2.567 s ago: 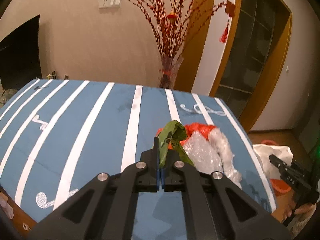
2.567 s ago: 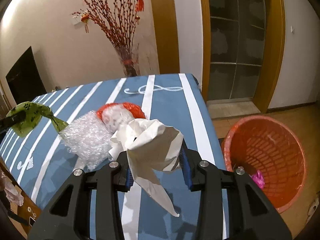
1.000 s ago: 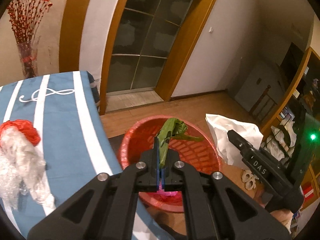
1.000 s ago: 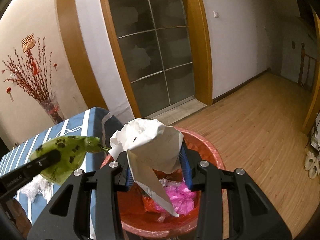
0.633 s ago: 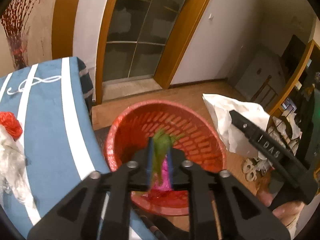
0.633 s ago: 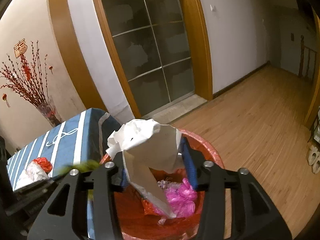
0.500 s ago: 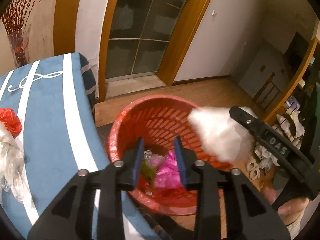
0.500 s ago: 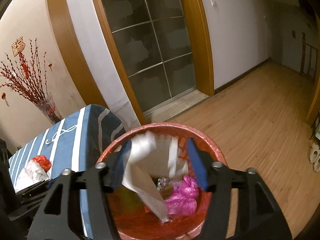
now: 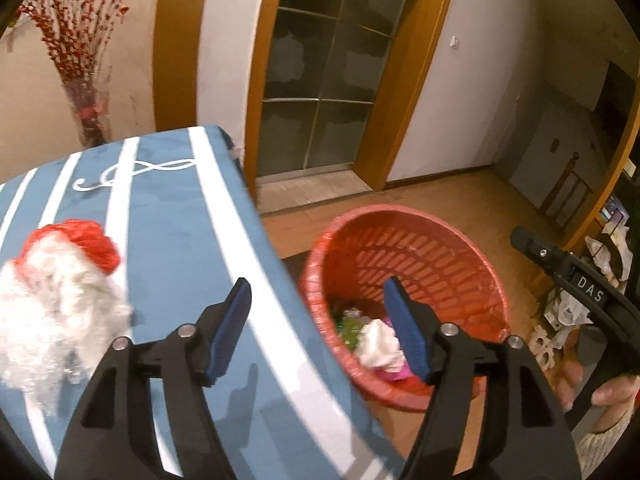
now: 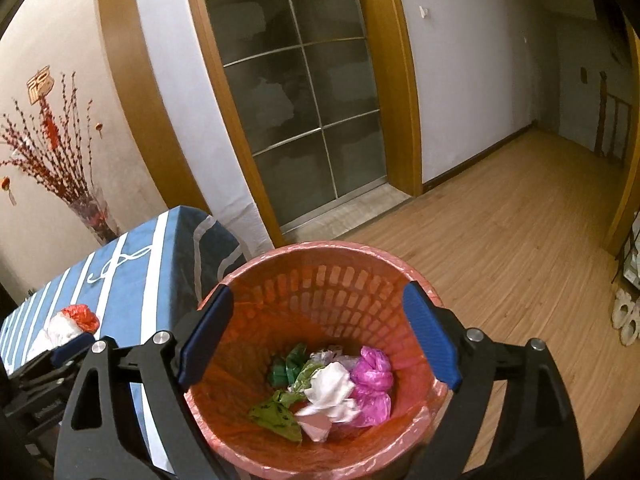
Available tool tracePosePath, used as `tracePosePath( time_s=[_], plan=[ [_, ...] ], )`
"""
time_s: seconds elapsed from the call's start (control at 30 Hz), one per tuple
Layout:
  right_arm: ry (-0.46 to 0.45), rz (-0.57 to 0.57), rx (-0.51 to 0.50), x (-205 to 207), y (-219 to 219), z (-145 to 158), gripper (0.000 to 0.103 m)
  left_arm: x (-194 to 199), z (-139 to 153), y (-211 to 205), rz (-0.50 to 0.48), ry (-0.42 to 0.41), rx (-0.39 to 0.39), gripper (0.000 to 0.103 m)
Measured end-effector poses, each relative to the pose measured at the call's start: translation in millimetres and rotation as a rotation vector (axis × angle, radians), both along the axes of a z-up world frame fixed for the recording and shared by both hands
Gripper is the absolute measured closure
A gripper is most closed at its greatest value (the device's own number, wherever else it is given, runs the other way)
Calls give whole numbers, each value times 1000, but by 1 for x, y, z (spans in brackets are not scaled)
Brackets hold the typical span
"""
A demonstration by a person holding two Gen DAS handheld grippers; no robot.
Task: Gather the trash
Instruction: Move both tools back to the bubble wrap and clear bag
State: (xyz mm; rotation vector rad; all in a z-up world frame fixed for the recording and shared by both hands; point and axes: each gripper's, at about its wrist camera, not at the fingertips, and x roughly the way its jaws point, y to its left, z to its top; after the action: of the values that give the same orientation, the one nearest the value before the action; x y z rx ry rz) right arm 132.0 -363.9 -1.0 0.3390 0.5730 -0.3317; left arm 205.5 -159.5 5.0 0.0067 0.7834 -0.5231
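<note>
Both hand-held grippers hang wide open and empty over the red basket: the right hand-held gripper tilted steeply down into its mouth, the left hand-held gripper angled across the striped worktop edge beside it. Inside, a white tissue lies crumpled atop a green wrapper, stretched lower-left to upper-right, touching pink plastic. White bubble wrap and a red bag lie on the worktop.

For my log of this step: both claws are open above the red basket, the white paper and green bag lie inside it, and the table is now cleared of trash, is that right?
Not quite: the table is not cleared. The left wrist view shows bubble wrap and a red bag on it. Both claws, left and right, are open, with white paper and green bag inside the red basket.
</note>
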Motion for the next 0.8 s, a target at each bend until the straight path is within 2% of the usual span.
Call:
tracePosePath(
  time_s=[0.33,0.47,0.8],
  plan=[
    [20,103,-35,14,50,3,18,-6,7,77,122,-33,20,30],
    [47,167,-74,26,86,-1,17,-10,10,113,191,-55,35,27],
    [74,339,-99,52,171,-6,17,-19,20,215,394,-101,37,23]
  ],
)
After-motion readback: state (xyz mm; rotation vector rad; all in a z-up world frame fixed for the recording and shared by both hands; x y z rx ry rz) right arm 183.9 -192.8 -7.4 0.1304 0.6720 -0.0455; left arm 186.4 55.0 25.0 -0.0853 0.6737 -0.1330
